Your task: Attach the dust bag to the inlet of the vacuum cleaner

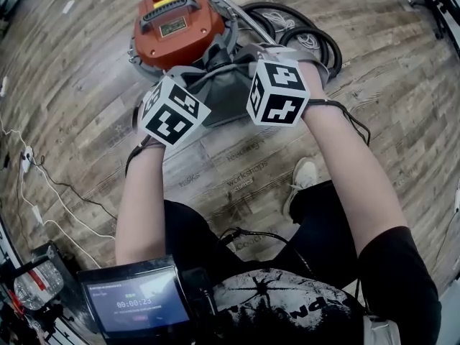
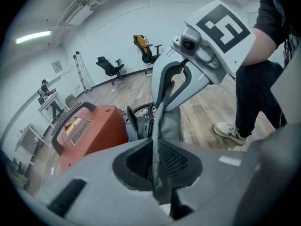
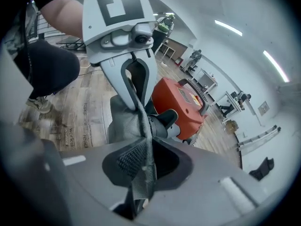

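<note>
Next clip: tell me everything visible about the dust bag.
The dust bag is grey, woven-looking fabric, limp and creased, next to the orange vacuum cleaner on the wood floor. The left gripper and right gripper each clamp a fold of its edge, stretching it between them. Its mouth sits by the black inlet; whether it is seated there cannot be told.

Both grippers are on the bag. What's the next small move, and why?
The left gripper and right gripper are each shut on the bag, and the black inlet sits right beside it, seating unclear. So I'd probably ease both toward the vacuum, pushing the bag's mouth over the inlet.
</note>
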A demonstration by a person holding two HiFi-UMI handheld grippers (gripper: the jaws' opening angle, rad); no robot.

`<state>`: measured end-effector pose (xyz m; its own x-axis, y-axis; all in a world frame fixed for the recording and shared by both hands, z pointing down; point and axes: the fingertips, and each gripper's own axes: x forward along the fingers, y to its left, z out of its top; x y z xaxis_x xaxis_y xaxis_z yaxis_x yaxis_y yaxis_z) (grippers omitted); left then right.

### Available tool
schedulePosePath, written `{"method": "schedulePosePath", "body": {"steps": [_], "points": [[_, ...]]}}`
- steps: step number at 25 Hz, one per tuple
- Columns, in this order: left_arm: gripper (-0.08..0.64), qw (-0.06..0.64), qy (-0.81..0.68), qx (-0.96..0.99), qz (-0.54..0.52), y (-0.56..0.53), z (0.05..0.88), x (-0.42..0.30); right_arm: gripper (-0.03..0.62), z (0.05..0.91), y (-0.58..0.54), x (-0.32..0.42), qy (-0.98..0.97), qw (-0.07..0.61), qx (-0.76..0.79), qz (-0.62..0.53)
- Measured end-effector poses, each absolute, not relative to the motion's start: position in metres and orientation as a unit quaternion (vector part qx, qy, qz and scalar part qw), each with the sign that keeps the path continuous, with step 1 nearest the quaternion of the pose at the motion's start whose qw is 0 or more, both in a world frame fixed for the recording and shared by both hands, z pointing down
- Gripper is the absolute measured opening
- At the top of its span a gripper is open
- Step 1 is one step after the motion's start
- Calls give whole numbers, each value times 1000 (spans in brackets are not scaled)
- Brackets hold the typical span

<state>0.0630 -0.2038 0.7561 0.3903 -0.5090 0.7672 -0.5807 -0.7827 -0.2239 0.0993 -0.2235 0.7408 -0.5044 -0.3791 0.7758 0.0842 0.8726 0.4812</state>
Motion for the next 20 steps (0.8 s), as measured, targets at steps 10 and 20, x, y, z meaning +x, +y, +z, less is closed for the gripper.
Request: {"method": "schedulePosePath", "body": {"steps": [10, 20], "points": [[37, 49, -305, 827, 469, -210, 756, 66, 46, 751, -227, 105, -855, 481, 103, -165], [32, 93, -314, 833, 445, -202, 764, 62, 51, 744, -224, 98, -833, 487, 104, -241]]}}
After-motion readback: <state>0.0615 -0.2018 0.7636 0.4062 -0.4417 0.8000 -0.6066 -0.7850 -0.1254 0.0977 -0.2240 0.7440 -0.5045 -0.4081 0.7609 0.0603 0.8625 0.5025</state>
